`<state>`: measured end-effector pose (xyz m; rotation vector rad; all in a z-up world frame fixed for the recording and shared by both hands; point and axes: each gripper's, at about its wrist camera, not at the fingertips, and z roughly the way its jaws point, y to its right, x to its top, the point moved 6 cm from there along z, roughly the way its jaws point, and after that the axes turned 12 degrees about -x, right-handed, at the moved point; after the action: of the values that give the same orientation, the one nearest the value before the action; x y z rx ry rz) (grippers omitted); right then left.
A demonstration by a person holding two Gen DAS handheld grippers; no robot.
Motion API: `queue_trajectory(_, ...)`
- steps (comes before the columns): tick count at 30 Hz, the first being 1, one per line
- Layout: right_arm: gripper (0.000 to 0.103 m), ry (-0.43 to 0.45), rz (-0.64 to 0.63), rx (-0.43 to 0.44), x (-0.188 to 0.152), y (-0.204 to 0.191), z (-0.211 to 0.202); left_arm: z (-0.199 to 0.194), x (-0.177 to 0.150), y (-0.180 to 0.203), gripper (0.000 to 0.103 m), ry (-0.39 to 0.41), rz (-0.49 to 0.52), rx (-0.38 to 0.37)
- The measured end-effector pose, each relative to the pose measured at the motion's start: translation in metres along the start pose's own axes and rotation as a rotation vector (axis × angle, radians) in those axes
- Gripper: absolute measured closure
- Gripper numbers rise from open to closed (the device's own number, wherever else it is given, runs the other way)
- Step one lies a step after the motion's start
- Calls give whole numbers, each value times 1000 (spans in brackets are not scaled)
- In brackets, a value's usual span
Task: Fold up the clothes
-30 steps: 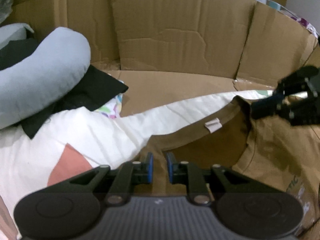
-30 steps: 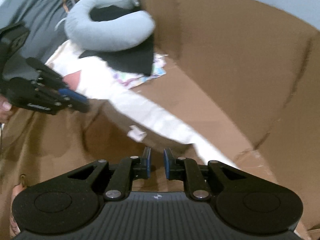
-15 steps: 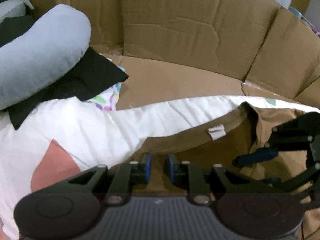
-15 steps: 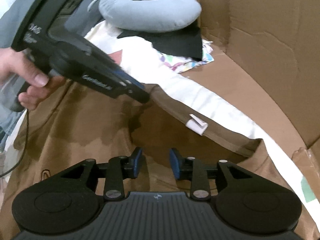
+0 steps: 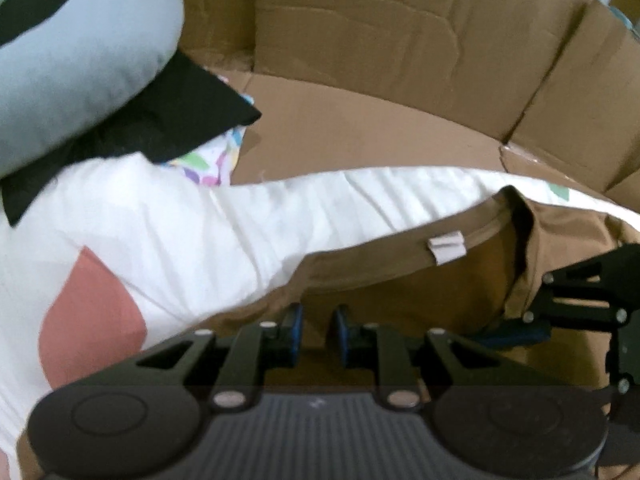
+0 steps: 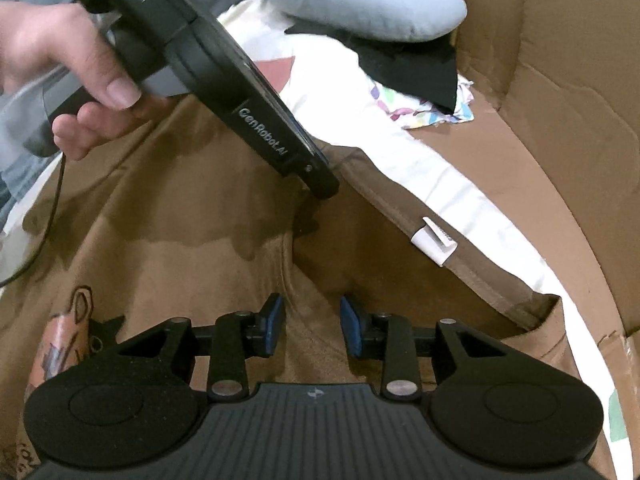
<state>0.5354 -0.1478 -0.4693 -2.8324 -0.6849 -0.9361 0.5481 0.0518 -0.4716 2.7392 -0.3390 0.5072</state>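
Observation:
A brown T-shirt (image 6: 192,248) with a white neck label (image 6: 434,242) lies on a white sheet (image 5: 192,232), collar toward the cardboard wall. My left gripper (image 5: 318,330) is shut on the shirt's collar edge near the shoulder; in the right wrist view its tip (image 6: 324,188) pinches that edge and the back collar runs taut from it. My right gripper (image 6: 312,320) stands open just above the shirt, with the front neckline seam passing between its blue pads (image 6: 274,320). From the left wrist view the right gripper (image 5: 516,330) sits low at the right, by the neck opening.
Cardboard walls (image 5: 400,40) ring the far side and the right. A grey neck pillow (image 5: 80,64) rests on black cloth (image 5: 192,120) at the left, over a colourful patterned cloth (image 5: 216,160). A person's hand (image 6: 60,64) holds the left gripper's handle.
My right gripper has opened and swung in over the shirt's neckline. The left gripper has kept its hold while moving closer to the right one, and the collar has shifted with it.

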Motion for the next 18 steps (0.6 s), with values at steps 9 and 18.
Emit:
queue_trajectory(9,101,3,54,11,7,10,-4,-8,6,-9,103,47,-19,23)
queue_trajectory(18,103,72,54,-9,15,19,-28,-33,14,-20,103,149,-59,-19)
